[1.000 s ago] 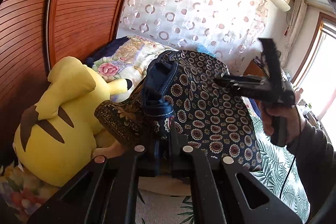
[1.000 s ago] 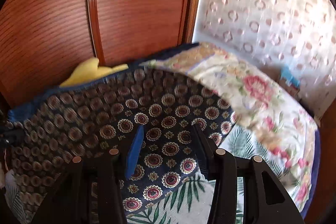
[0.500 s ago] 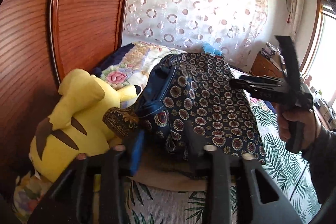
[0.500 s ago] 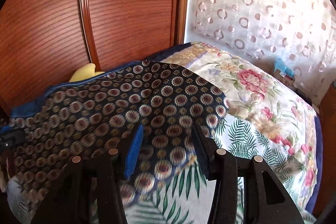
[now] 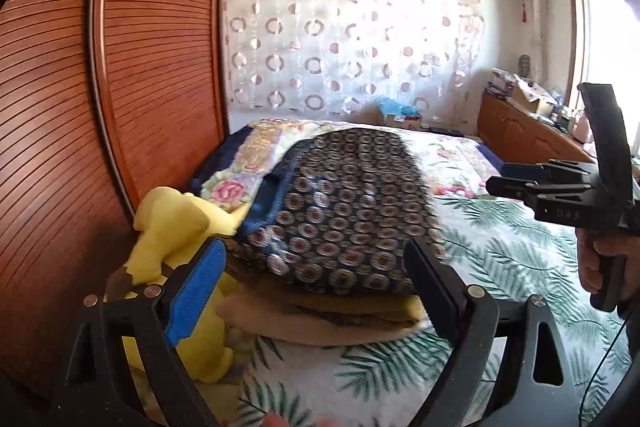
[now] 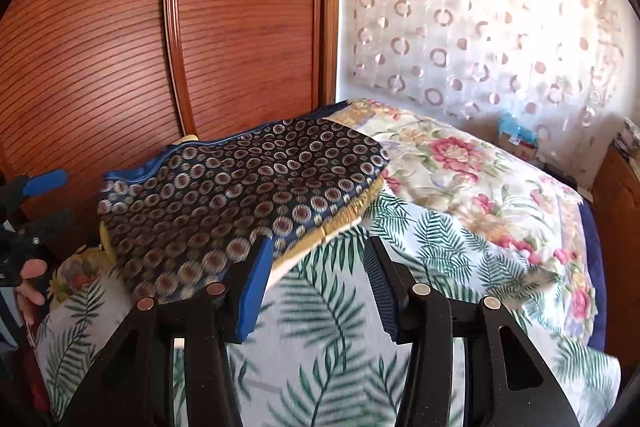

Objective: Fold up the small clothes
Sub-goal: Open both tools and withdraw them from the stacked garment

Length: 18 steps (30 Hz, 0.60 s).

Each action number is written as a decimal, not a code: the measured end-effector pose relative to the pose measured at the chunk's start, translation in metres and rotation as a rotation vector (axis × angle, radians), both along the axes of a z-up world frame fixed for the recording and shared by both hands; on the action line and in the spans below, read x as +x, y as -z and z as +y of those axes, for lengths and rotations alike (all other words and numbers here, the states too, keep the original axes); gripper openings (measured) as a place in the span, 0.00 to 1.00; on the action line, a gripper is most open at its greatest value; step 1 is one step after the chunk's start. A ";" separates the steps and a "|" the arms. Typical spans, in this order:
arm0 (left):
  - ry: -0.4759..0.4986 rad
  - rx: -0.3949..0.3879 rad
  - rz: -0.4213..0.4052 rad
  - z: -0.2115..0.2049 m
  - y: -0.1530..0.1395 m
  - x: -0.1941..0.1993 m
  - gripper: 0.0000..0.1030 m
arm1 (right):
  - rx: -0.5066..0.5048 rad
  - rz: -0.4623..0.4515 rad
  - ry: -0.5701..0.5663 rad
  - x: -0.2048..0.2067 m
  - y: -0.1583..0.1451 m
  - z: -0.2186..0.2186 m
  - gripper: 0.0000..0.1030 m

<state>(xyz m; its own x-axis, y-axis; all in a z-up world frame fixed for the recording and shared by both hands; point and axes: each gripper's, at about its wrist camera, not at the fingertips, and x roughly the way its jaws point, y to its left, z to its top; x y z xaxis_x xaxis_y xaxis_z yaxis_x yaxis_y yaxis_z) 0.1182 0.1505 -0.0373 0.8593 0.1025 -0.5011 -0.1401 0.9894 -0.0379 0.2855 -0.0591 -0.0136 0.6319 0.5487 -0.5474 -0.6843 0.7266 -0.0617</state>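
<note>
A dark-blue garment (image 5: 344, 211) with round medallions lies folded flat on a stack of tan and yellow folded cloth (image 5: 332, 311) on the bed. My left gripper (image 5: 316, 275) hangs just in front of the stack, its jaws opening wide and its pads touching nothing. In the right wrist view the same garment (image 6: 240, 187) lies left of centre. My right gripper (image 6: 316, 267) is open over the leaf-print sheet, right of the stack's corner, with nothing between its fingers. Each gripper shows in the other's view: the right gripper (image 5: 496, 177) and the left gripper (image 6: 44, 203).
A yellow plush toy (image 5: 172, 227) leans against the stack's left side, next to the wooden wardrobe doors (image 5: 140, 67). A floral quilt (image 6: 460, 167) lies bunched behind. The leaf-print sheet (image 6: 320, 347) covers the near bed. A wooden sideboard (image 5: 520, 135) stands at the far right.
My left gripper let go of the garment's blue-edged fold, opened wide and drew back. The garment settled flat on the stack. My right gripper slid off the garment to the right.
</note>
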 end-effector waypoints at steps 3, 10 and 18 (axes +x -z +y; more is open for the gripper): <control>0.034 -0.012 0.000 -0.014 -0.001 -0.005 0.88 | 0.013 -0.008 0.029 -0.028 -0.003 -0.019 0.48; 0.102 -0.026 0.005 -0.054 -0.004 -0.012 0.88 | 0.035 -0.025 0.123 -0.090 -0.006 -0.065 0.56; 0.170 0.001 0.000 -0.105 -0.012 -0.019 0.88 | 0.086 -0.033 0.264 -0.157 -0.017 -0.114 0.75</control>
<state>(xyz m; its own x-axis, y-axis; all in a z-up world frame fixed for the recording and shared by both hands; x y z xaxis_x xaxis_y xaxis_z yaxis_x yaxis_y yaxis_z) 0.0995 0.0456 -0.0253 0.8640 -0.0439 -0.5015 0.0292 0.9989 -0.0371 0.1280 -0.1727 0.0030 0.7763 0.4057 -0.4825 -0.4688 0.8832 -0.0117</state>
